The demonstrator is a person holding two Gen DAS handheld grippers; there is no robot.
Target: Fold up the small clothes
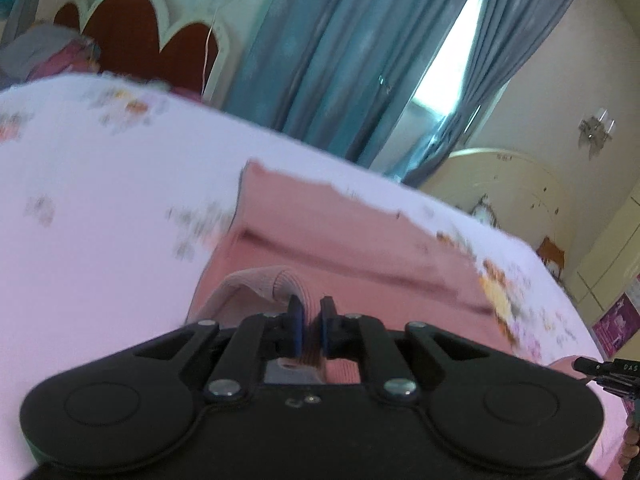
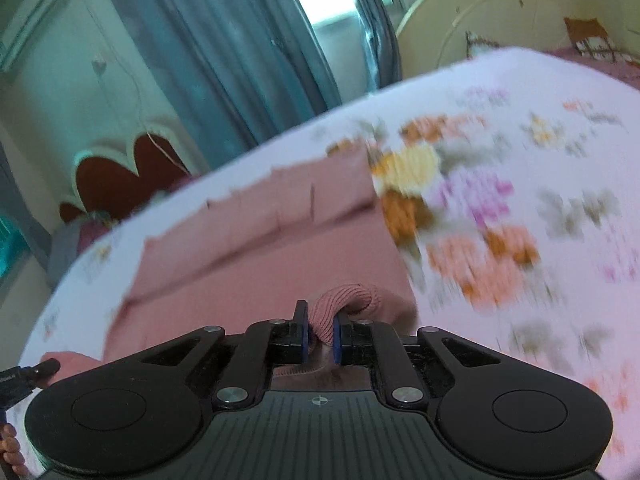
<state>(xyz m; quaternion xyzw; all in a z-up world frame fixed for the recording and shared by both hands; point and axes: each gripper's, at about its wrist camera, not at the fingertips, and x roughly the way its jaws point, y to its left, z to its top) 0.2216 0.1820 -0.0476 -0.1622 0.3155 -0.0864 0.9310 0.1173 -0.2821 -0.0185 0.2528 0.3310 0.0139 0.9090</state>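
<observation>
Left tool (image 1: 311,330) and right tool (image 2: 320,338) pinch pink garment's (image 1: 340,248) near hem.

Both units matte black: left gripper (image 1: 311,322) and right gripper (image 2: 320,330) have blue pads, silver pivot screws, round side housings; right's body ribbed.

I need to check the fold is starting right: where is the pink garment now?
In both wrist views the pink garment lies on the floral bedsheet, its near edge pinched in the left tongs and right tongs.
</observation>
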